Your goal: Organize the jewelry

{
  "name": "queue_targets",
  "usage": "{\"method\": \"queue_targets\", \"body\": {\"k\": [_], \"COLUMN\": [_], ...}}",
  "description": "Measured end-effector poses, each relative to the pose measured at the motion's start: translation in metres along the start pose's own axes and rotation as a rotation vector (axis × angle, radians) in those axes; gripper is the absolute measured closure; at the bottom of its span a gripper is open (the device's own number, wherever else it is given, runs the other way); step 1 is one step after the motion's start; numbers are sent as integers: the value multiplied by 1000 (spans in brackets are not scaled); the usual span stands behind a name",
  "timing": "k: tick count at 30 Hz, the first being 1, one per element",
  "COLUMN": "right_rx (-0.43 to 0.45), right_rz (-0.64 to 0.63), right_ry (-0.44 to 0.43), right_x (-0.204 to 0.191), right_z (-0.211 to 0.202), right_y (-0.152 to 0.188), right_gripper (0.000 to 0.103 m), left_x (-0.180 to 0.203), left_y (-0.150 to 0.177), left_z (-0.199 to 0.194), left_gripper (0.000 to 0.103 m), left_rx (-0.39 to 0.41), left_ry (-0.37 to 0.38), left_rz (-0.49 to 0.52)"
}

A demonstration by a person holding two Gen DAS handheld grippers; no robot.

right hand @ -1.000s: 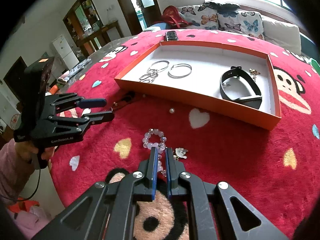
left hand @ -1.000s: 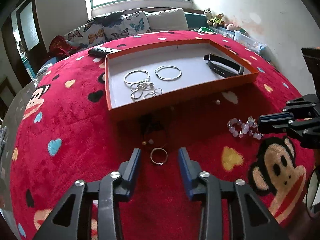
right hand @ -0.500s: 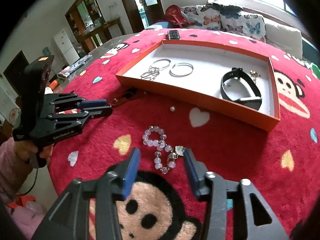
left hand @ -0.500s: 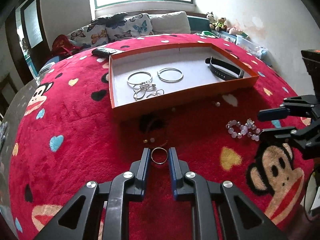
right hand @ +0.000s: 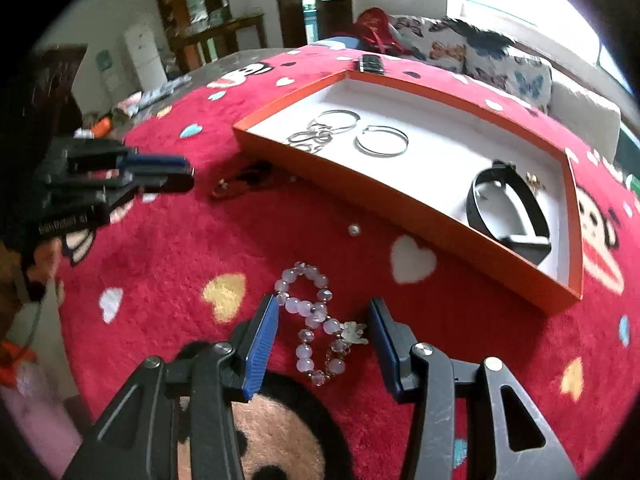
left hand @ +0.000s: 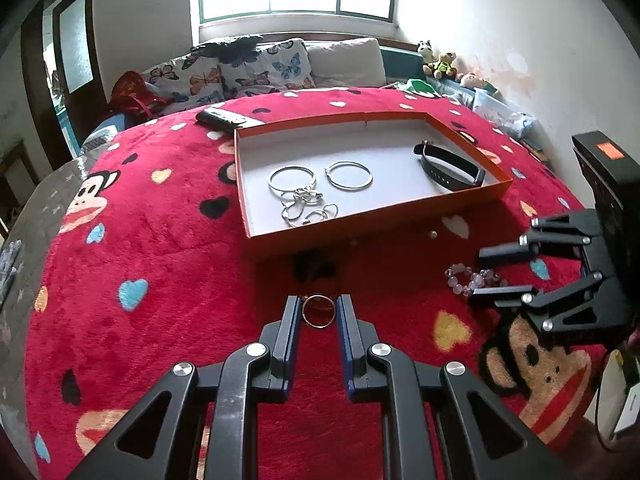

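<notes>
In the left wrist view the left gripper has its jaws narrowly bracketing the small gold metal ring flat on the red plush blanket, short of the orange-walled tray, while in the right wrist view the right gripper has its jaws wide apart and empty astride the pale lilac bead bracelet, whose long axis runs along the fingers.

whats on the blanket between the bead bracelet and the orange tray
In the right wrist view, one small loose pearl-like bead lies on the red blanket between the bead bracelet and the orange tray; otherwise bare blanket.
</notes>
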State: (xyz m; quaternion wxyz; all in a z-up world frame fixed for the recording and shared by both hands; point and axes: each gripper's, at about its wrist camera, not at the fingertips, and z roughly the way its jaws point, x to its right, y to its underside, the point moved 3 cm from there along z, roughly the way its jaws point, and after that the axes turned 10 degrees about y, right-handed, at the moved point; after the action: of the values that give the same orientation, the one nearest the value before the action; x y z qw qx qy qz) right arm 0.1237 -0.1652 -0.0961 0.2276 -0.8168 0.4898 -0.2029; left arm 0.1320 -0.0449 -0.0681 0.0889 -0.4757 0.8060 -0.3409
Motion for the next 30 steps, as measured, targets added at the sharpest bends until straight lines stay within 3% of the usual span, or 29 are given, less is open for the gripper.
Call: {"method": "queue_targets", "body": {"k": [2, 4, 14, 22, 30], "right_rx": [-9, -11, 58, 149, 216], "right_rz": [-13, -17, 45, 105, 157], "right_ry": [-20, -13, -21, -5, 46], "right_x": [-3, -5, -2, 22, 58], "right_z": [-3, -6, -41, -68, -64], "right_y": [1, 3, -6, -47, -96], "right_gripper": [85, 90, 93, 93, 93], "left_x": [0, 0, 5, 0, -15], "left_y": [0, -1, -17, -59, -112], "left_z": [-3, -6, -24, -29, -1], "left_gripper": [84, 84, 84, 84, 84], "left_rx": [5, 11, 53, 91, 72], "left_ry": [-1, -4, 8, 25, 25], "left_rz": [0, -1, 17, 31, 34]}}
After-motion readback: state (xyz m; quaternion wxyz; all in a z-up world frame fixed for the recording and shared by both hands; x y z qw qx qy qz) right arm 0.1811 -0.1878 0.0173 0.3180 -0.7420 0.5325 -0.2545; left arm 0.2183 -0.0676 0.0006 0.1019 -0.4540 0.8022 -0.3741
